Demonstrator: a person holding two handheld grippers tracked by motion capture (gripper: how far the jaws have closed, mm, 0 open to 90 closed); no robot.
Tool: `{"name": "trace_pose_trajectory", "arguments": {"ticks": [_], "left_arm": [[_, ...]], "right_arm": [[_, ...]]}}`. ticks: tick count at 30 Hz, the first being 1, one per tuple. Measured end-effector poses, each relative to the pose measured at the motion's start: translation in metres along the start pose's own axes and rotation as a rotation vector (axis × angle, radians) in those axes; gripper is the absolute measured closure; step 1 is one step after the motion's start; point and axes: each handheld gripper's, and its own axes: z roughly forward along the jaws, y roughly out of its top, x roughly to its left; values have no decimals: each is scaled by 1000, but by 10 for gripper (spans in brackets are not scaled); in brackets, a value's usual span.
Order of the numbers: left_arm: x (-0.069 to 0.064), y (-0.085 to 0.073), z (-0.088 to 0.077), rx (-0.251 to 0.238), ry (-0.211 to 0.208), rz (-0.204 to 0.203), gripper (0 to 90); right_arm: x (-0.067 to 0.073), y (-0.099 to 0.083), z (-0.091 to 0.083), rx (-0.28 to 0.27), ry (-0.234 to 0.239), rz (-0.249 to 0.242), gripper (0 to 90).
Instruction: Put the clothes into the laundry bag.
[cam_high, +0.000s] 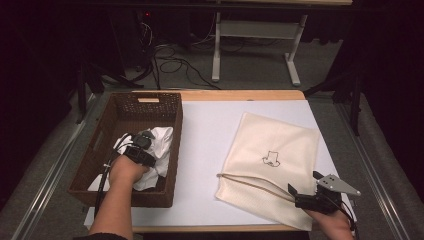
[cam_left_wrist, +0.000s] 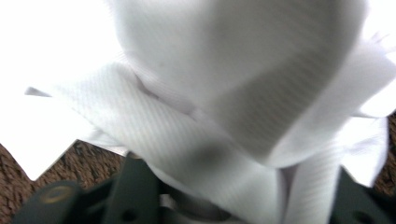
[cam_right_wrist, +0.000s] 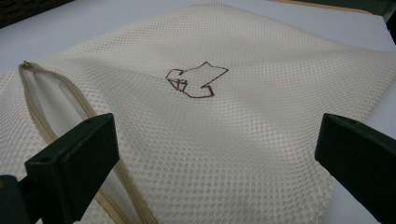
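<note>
A white cloth (cam_high: 162, 145) lies crumpled in the brown wicker basket (cam_high: 145, 96) at the table's left. My left gripper (cam_high: 143, 138) reaches down into the basket, and its jaws are closed on a bunched fold of that cloth (cam_left_wrist: 210, 93), which fills the space between them (cam_left_wrist: 243, 196). A cream mesh bag (cam_high: 272, 150) with a small brown drawing lies flat at the right. My right gripper (cam_high: 304, 182) stands open just over the bag's near corner (cam_right_wrist: 233, 116), with nothing pinched between its jaws (cam_right_wrist: 215, 163). The bag's zipper (cam_right_wrist: 42, 121) is partly open.
A white sheet (cam_high: 205, 150) covers the wooden table. The basket's woven floor (cam_left_wrist: 70, 163) shows under the cloth. Beyond the table stand a desk frame (cam_high: 255, 30) and cables on the grey floor.
</note>
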Motion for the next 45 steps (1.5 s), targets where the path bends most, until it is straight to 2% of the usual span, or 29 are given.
{"name": "trace_pose_trajectory", "arguments": {"ticks": [2, 3, 7, 8, 11, 15, 18, 20, 21, 22, 27, 30, 32, 35, 39, 45], "left_arm": [[2, 1, -2, -9, -6, -2, 672], [2, 1, -4, -13, -15, -4, 672], [4, -1, -21, -83, -59, 1, 707], [3, -3, -26, -99, -58, 10, 707], [4, -8, -43, -183, -71, -15, 704], [5, -21, -59, -340, -81, -47, 705], [-1, -31, -67, -461, -41, -17, 705], [-8, -38, -70, -553, -15, 47, 706], [-10, -40, -71, -585, -10, 56, 706], [-10, -43, -72, -624, -16, 61, 706], [-7, -52, -77, -739, -16, 43, 706], [-11, -63, -83, -860, 32, 64, 706], [-11, -66, -85, -897, 33, 76, 706], [-9, -66, -85, -888, 26, 64, 706], [-11, -71, -87, -943, 35, 76, 705], [-7, -80, -92, -1044, 0, 44, 704]], "right_arm": [[0, 0, 0, -2, 3, 2, 5], [0, 0, 0, -2, 3, 2, 5], [-1, 0, 0, -5, 4, 6, 5], [-2, 0, 0, -8, 5, 3, 5], [-2, 0, 0, -10, 3, 9, 7], [0, 1, -2, -18, 3, 5, 7], [1, 1, -2, -23, 4, 5, 9], [2, 1, -3, -32, 1, 4, 9], [2, 1, -3, -39, -2, -1, 9], [2, 1, -4, -45, -4, -6, 9], [2, 2, -10, -79, -23, -19, 10], [0, 1, -14, -92, -36, -9, 15], [0, -1, -17, -92, -44, -11, 16], [1, -4, -18, -89, -50, -15, 16], [2, -3, -19, -102, -58, -22, 16], [2, -4, -19, -107, -66, -19, 17]]}}
